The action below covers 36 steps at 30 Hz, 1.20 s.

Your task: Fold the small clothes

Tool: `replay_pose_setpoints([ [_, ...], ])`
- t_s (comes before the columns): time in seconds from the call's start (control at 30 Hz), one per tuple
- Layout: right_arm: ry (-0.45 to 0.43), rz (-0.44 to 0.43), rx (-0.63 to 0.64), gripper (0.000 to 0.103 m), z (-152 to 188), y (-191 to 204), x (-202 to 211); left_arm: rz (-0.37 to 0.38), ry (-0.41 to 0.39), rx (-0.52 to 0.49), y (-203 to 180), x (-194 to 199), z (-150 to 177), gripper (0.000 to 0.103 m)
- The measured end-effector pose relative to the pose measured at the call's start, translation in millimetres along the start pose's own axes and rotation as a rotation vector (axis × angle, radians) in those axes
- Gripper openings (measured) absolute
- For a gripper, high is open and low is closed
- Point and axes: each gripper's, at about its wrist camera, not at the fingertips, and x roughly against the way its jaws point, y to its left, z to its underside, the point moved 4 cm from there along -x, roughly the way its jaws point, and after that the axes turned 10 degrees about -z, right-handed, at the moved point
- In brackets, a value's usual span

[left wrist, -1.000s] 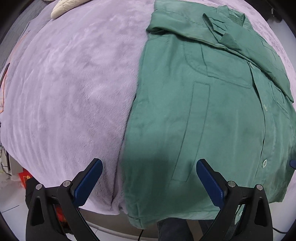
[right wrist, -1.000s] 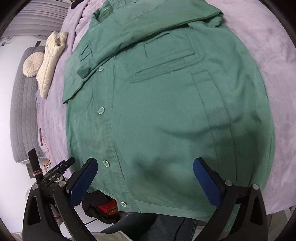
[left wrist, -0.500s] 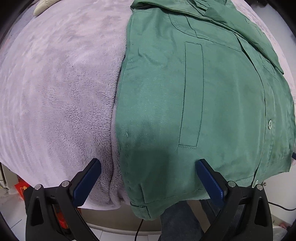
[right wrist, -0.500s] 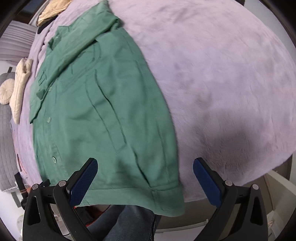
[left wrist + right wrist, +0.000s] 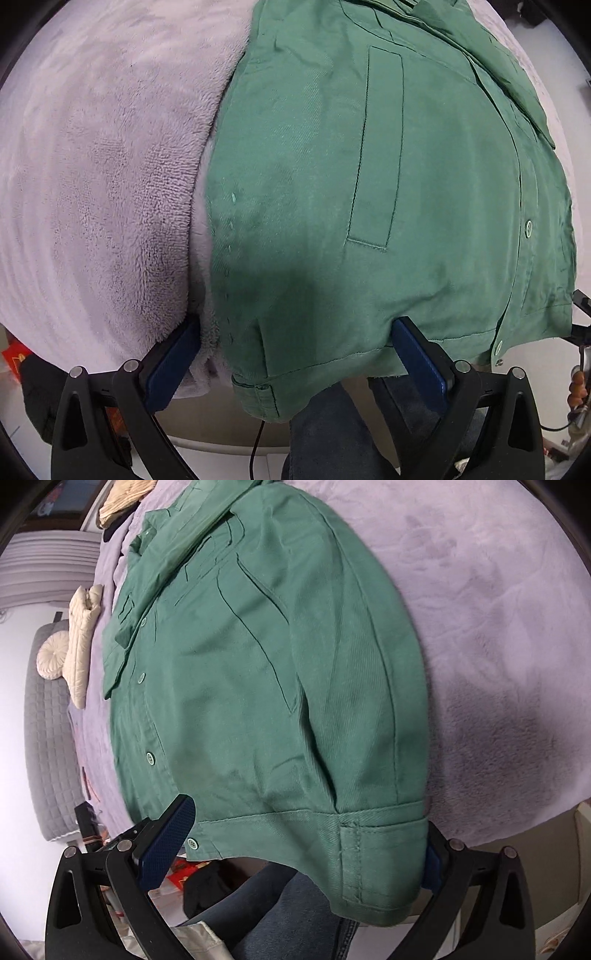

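Note:
A green button-up shirt (image 5: 369,166) lies flat on a lilac fleece blanket (image 5: 92,166), its hem hanging over the near edge. My left gripper (image 5: 295,354) is open, its jaws straddling the shirt's bottom left hem corner, one pad against the blanket. In the right wrist view the shirt (image 5: 277,664) fills the middle; my right gripper (image 5: 306,842) is open around the bottom right hem corner (image 5: 380,849), which hides the right pad.
A cream quilted garment (image 5: 83,638) and a round cream cushion (image 5: 51,657) lie at the far left beside a grey quilted cover (image 5: 44,757). The person's jeans (image 5: 332,443) are below the bed edge. Bare blanket (image 5: 498,609) spreads to the right.
Both grippers have moved closer to the near hem and now straddle its two bottom corners. The right view swung back over the shirt's right side.

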Motion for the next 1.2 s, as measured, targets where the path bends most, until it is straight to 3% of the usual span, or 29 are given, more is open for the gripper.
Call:
replay_pose_setpoints([
  [0.03,-0.004,-0.011,-0.018,0.103,2,-2,-1,-0.004,-0.002,-0.005,-1,1,0,0.098],
  [0.07,-0.011,-0.019,-0.033,0.101,2,-2,-3,-0.008,-0.007,-0.012,-2,0,1,0.086],
  [0.1,-0.021,-0.029,-0.046,0.1,3,-1,-4,-0.017,-0.011,-0.02,-5,3,0,0.082],
  [0.13,-0.03,-0.041,-0.056,0.093,4,0,-3,-0.019,-0.023,-0.031,-6,6,1,0.073],
  [0.23,-0.045,-0.009,-0.074,0.013,7,-1,1,-0.021,-0.043,-0.053,-6,15,-1,0.049],
  [0.27,-0.065,-0.038,-0.086,0.013,8,0,4,-0.012,-0.046,-0.051,-2,17,0,0.038],
  [0.33,-0.087,-0.086,-0.066,0.011,9,9,9,0.036,-0.034,-0.042,9,23,-1,0.028],
  [0.37,-0.093,-0.129,-0.061,0.011,9,14,12,0.072,-0.029,-0.026,15,27,-2,0.014],
  [0.4,-0.1,-0.184,-0.063,0.011,8,20,15,0.142,-0.022,-0.002,20,31,-4,0.008],
  [0.47,-0.114,-0.263,-0.063,0.011,3,32,22,0.251,-0.035,0.055,29,47,-7,0.009],
  [0.63,-0.169,-0.424,-0.058,0.01,-28,68,45,0.359,-0.124,0.145,40,84,-42,0.009],
  [0.77,-0.192,-0.496,-0.05,0.01,-71,98,54,0.371,-0.177,0.183,37,105,-85,0.009],
  [0.93,-0.205,-0.548,-0.009,0.01,-138,136,56,0.356,-0.257,0.208,18,127,-165,0.009],
  [1.07,-0.233,-0.567,-0.026,0.01,-206,151,49,0.291,-0.312,0.248,8,129,-235,0.009],
  [1.2,-0.212,-0.494,-0.117,0.01,-269,137,22,0.188,-0.322,0.294,0,111,-292,0.009],
])
